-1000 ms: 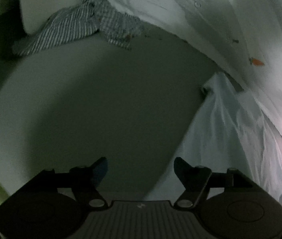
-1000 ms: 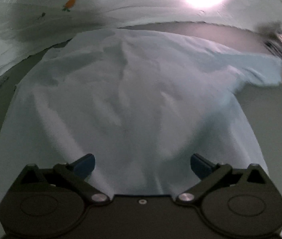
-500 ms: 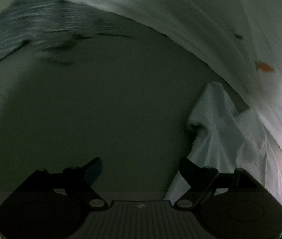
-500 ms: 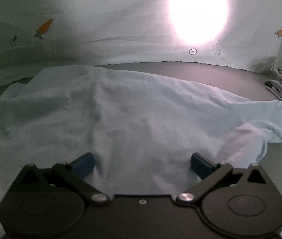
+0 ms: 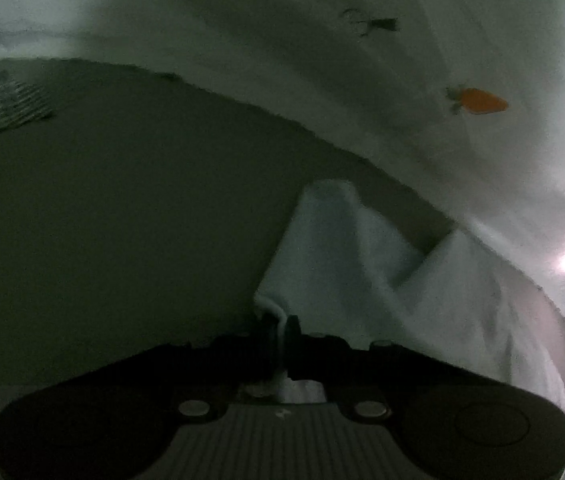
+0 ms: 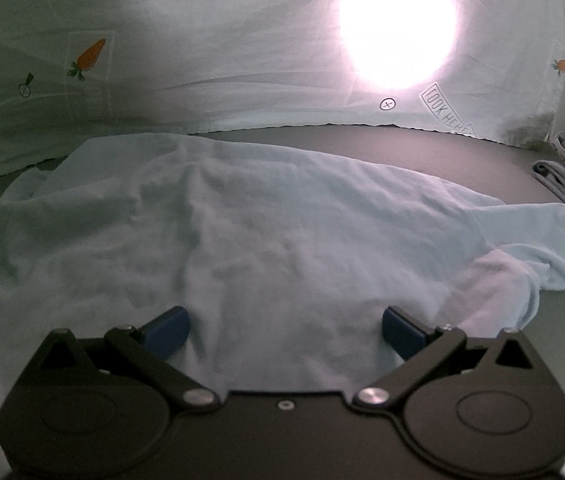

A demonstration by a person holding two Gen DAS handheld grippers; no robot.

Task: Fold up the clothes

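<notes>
**Thin pinch on a shirt hem, with the other hand yet to bite**

Nearest the onlooker, the left gripper (image 5: 278,334) has just snapped its jaws together, and a narrow fold of the pale blue cotton T-shirt (image 6: 282,232) shows clamped between them at the garment's edge. The tool points steeply down toward the dark grey tabletop (image 5: 122,200). The right gripper (image 6: 284,326) also angles down, low over the shirt's near hem, its blue-padded jaws wide apart with cloth lying between them but not pressed.

The risk looks plain enough: the left hold takes only a sliver of hem, so a quick lift could pull the fabric free. If only the left side rises while the right stays unclenched, the shirt would likely drag and skew instead of folding square. Should the right jaws close where they stand, they may gather a wrinkled bunch rather than a clean edge.

The shirt lies spread flat across the table, one short sleeve (image 6: 542,240) flopped toward the right. Further off sit a crumpled striped garment (image 5: 2,108) and a folded grey stack (image 6: 562,180), well apart from the work. Behind hangs a white carrot-print sheet (image 6: 202,60).
</notes>
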